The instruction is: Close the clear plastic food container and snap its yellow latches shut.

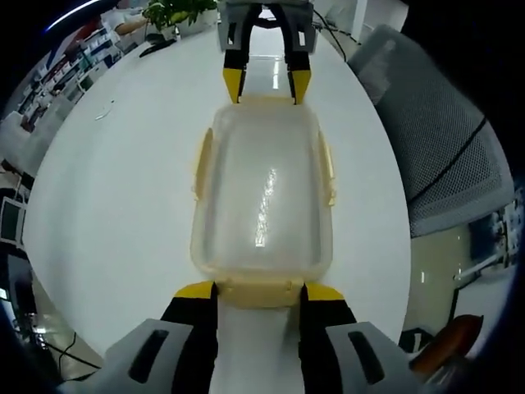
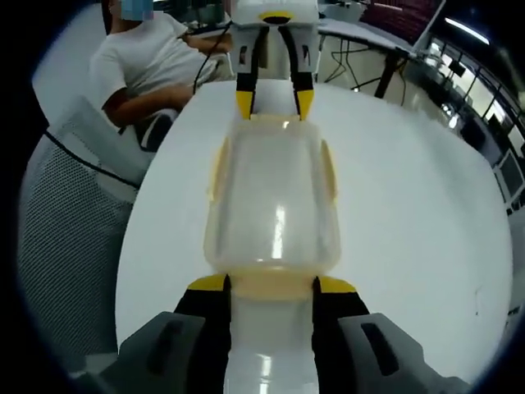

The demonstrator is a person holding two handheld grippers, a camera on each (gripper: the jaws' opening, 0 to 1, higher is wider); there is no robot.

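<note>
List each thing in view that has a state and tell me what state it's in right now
Clear plastic food container: lid on, lying flat on the white table.
Side latches: look flared outward, apparently not snapped.
End latch: between the left gripper's jaws; whether it is snapped cannot be told.
Left gripper: open, jaws either side of the near end latch.
Right gripper: open, jaws at the container's opposite end.
Mesh chair: unoccupied, beside the table.
</note>
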